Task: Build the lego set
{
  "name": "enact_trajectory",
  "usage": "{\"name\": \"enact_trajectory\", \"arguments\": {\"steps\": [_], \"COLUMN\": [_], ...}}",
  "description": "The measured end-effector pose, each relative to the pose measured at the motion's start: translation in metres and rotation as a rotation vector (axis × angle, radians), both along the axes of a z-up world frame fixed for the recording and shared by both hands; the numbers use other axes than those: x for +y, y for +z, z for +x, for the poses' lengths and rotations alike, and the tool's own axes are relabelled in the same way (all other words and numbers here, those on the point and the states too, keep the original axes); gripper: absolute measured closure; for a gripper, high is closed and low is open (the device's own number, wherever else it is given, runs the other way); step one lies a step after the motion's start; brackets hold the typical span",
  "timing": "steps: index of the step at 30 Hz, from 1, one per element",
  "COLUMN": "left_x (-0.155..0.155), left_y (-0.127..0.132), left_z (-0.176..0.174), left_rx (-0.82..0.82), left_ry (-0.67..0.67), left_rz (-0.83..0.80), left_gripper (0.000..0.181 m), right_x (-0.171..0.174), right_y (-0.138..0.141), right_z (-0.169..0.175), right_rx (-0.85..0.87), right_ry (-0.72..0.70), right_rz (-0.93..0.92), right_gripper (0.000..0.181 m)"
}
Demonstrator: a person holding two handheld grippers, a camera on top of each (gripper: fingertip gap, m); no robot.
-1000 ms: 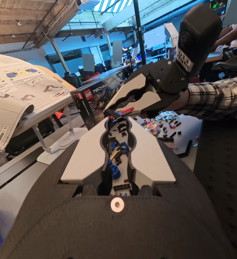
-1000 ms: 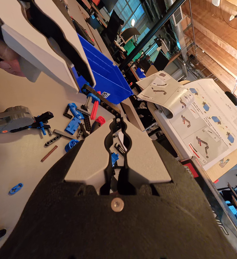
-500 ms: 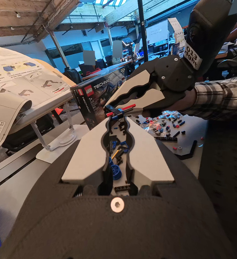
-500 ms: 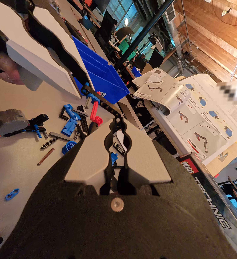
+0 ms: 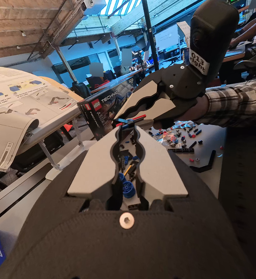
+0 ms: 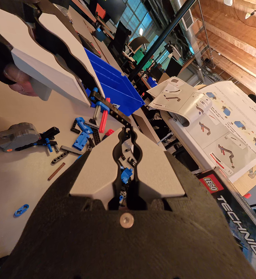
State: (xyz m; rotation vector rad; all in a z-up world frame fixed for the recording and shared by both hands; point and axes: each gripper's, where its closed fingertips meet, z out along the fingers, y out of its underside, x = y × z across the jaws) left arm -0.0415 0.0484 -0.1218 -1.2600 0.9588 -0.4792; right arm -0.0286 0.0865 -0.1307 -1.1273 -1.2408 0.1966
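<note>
Black, blue and red, a small lego assembly (image 5: 129,120) sits just above centre in the left wrist view: a black beam carrying a blue connector and a red axle. It is held off the table, pinched between the tips of the left gripper (image 5: 127,128). The right gripper (image 5: 121,117) reaches in from the upper right, gripped by a hand in a plaid sleeve (image 5: 236,102). A lego box (image 5: 103,111) stands behind, an instruction booklet (image 5: 23,108) at left, loose parts (image 5: 177,140) at right.

In the right wrist view, the black beam (image 6: 116,114) runs diagonally through centre frame, its lower end clamped between the narrow jaws of the right gripper (image 6: 128,129). The left gripper (image 6: 94,96) grips its upper end at upper left. A blue bin (image 6: 116,89) sits behind, a grey motor block (image 6: 17,135) at left.
</note>
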Motion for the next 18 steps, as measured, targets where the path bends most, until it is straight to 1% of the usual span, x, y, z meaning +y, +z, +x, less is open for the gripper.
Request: {"name": "enact_trajectory", "arguments": {"steps": [2, 5, 6, 7, 9, 11, 17, 18], "left_x": [0.0006, 0.0061, 0.0063, 0.0053, 0.0016, 0.0016, 0.0018, 0.0007], "left_y": [0.0027, 0.0028, 0.0018, 0.0024, 0.0017, 0.0007, 0.003, 0.0024], "left_z": [-0.0013, -0.0035, -0.0026, -0.0017, 0.0018, 0.0028, 0.003, 0.0037], "left_rx": [-0.01, -0.012, -0.014, -0.023, -0.011, 0.005, -0.014, -0.015], "left_ry": [0.012, 0.049, 0.042, 0.033, 0.006, 0.01, -0.004, -0.015], "left_rz": [0.009, 0.002, -0.013, -0.017, -0.012, -0.011, -0.037, -0.04], "left_gripper": [0.164, 0.141, 0.141, 0.145, 0.158, 0.16, 0.161, 0.168], "right_x": [-0.0006, -0.0004, -0.0005, -0.0009, -0.002, -0.0012, -0.0001, 0.0005], "right_y": [0.0008, 0.0006, 0.0, -0.0008, -0.0012, -0.0004, 0.0013, 0.0006], "right_z": [0.0, 0.0001, -0.0001, -0.0009, -0.0025, -0.0022, -0.0021, -0.002], "right_rx": [0.005, 0.008, 0.004, 0.002, 0.0, 0.003, 0.015, 0.014], "right_ry": [0.004, 0.006, 0.006, 0.007, 0.01, 0.002, -0.005, -0.007], "right_rz": [0.001, -0.008, -0.004, -0.005, -0.001, 0.003, 0.004, 0.001], "right_gripper": [0.177, 0.177, 0.177, 0.177, 0.177, 0.177, 0.177, 0.176]}}
